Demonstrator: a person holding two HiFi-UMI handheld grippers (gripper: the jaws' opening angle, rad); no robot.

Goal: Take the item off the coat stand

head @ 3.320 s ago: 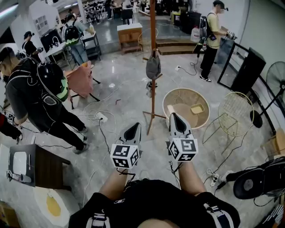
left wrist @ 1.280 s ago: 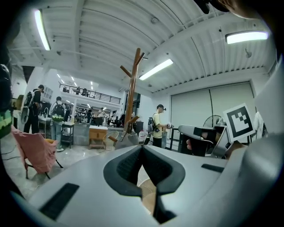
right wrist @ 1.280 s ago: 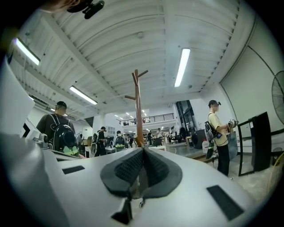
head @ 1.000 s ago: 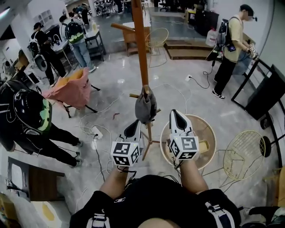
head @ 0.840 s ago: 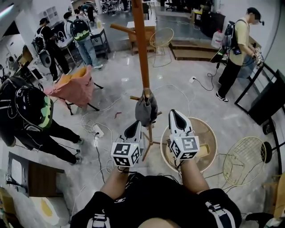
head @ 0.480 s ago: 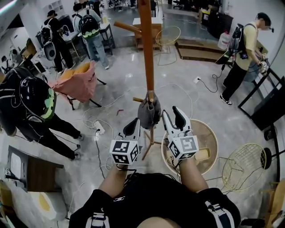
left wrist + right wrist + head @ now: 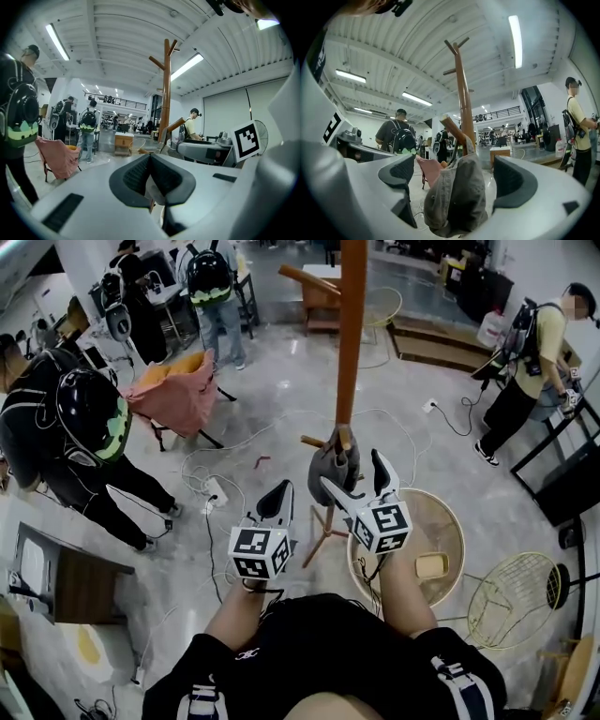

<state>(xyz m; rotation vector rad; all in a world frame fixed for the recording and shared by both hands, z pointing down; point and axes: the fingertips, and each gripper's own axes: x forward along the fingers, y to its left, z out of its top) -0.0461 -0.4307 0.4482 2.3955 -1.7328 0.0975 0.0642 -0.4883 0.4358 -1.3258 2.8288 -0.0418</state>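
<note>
1. Grey cap (image 7: 454,202) hangs on a peg (image 7: 452,127) of the coat stand (image 7: 349,334), between the right gripper's (image 7: 457,176) opening jaws, which don't press on it.
2. Left gripper (image 7: 151,161), closed and empty, sits lower left.
3. A round basket (image 7: 448,517) and floor cables (image 7: 199,474) lie around the stand's foot.

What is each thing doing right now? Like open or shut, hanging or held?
coat stand, standing upright.
cap, hanging on one of its pegs, not pinched.
right gripper, jaws opening, cap between them.
left gripper, shut, nothing in it.
</note>
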